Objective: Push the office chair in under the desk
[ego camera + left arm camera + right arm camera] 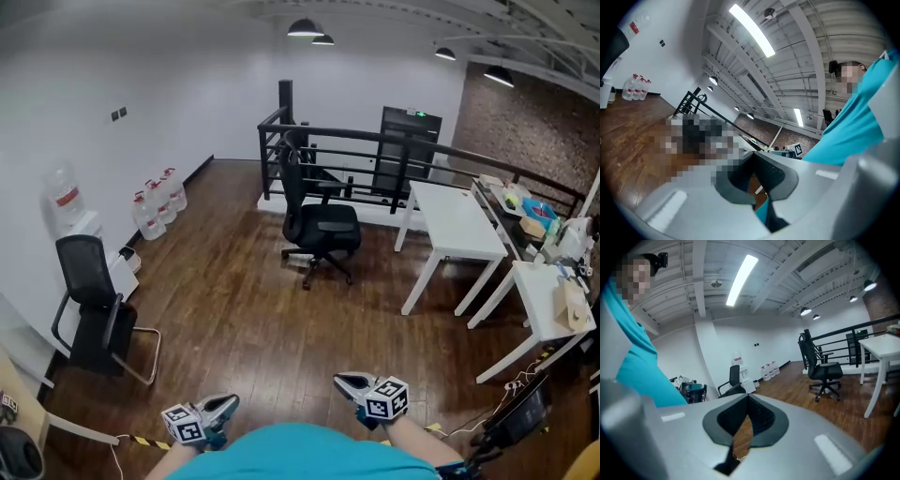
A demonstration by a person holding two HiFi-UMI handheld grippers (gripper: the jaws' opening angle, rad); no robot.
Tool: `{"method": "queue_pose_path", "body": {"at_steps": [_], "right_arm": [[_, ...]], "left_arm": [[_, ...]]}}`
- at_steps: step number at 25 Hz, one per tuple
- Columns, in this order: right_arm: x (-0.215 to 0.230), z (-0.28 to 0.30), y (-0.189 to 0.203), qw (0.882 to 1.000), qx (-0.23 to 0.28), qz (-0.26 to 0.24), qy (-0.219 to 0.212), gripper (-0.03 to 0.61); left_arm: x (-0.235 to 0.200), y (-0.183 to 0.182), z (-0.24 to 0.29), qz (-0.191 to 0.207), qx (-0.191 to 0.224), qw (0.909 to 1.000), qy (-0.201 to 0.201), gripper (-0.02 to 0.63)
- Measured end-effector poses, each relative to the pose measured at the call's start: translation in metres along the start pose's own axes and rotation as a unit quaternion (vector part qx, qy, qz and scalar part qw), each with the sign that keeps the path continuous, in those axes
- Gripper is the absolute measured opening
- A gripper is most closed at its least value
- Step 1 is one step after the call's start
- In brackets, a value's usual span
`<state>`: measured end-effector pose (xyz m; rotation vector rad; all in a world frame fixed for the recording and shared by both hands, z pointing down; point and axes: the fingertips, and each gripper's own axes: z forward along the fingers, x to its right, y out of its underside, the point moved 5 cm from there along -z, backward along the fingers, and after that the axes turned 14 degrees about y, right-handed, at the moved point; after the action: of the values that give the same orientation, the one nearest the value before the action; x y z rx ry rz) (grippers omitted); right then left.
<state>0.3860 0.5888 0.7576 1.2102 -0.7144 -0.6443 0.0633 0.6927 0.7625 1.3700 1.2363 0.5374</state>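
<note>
The dark wooden floor spreads across the room. The white desk stands at the right. The black office chair sits on its wheels to the desk's left, apart from it. Low by the person's body, the left tool and right tool have their jaws pressed together, holding nothing.

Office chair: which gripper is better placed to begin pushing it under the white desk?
Probably the right gripper. Both are shut, empty and far from the office chair, but it is slightly nearer than the left gripper, and its view faces the chair and desk.
</note>
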Motion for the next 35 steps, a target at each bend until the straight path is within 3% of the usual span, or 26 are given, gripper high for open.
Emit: {"method": "queue_pose_path", "body": {"at_steps": [6, 11, 15, 19, 24, 32, 35], "right_arm": [[-0.019, 0.093, -0.022, 1.0, -0.016, -0.018, 0.014, 0.0], [-0.036, 0.186, -0.057, 0.999, -0.006, -0.026, 0.031, 0.0], [-0.04, 0.25, -0.091, 0.999, 0.003, -0.033, 0.039, 0.0], [-0.02, 0.3, -0.096, 0.999, -0.007, -0.03, 0.036, 0.0], [0.032, 0.372, -0.101, 0.999, -0.006, -0.025, 0.028, 0.0], [0.191, 0.495, -0.15, 0.999, 0.007, -0.047, -0.015, 0.0], [0.236, 0.542, -0.171, 0.997, 0.013, -0.066, -0.034, 0.0]], "left_arm": [[-0.079, -0.036, -0.058, 0.003, 0.016, 0.9997, 0.018, 0.026], [-0.141, -0.1, -0.106, 0.017, -0.003, 0.9985, 0.052, 0.026], [-0.215, -0.122, -0.143, -0.002, -0.012, 0.999, 0.043, 0.026], [-0.264, -0.145, -0.148, 0.006, -0.005, 0.9993, 0.037, 0.026], [-0.345, -0.155, -0.148, 0.008, -0.008, 0.9997, 0.022, 0.026], [-0.496, -0.21, -0.062, 0.035, 0.003, 0.9989, -0.031, 0.026], [-0.541, -0.234, -0.031, 0.055, 0.003, 0.9981, -0.026, 0.026]]}}
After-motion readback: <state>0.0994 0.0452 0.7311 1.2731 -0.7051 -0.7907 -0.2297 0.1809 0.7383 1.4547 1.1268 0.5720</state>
